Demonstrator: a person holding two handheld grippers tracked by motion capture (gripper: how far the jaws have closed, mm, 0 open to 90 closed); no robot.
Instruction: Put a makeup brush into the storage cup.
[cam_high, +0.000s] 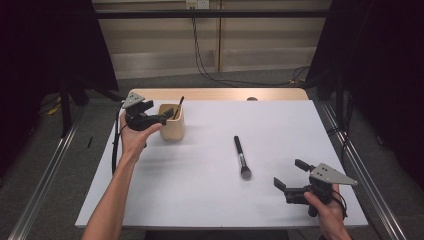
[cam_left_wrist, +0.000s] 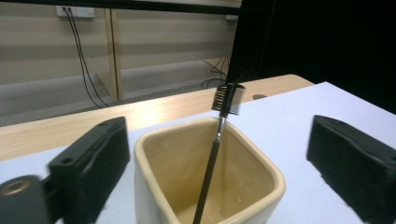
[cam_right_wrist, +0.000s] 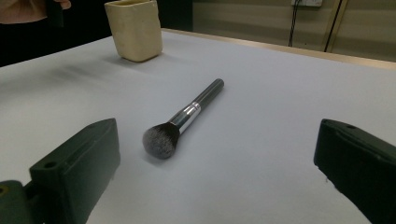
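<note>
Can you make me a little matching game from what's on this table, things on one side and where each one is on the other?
Things:
1. brow comb
2. powder brush
3. cream cup
4. right gripper

Places or states:
A. lying flat on the white sheet, mid-table
B. standing upright near the table's far left
C. leaning inside the cup, head sticking out above the rim
D. held open over the table's near right corner

Pairs: 1-C, 2-A, 3-B, 4-D

Overhead plus two low gripper-mounted cameras
</note>
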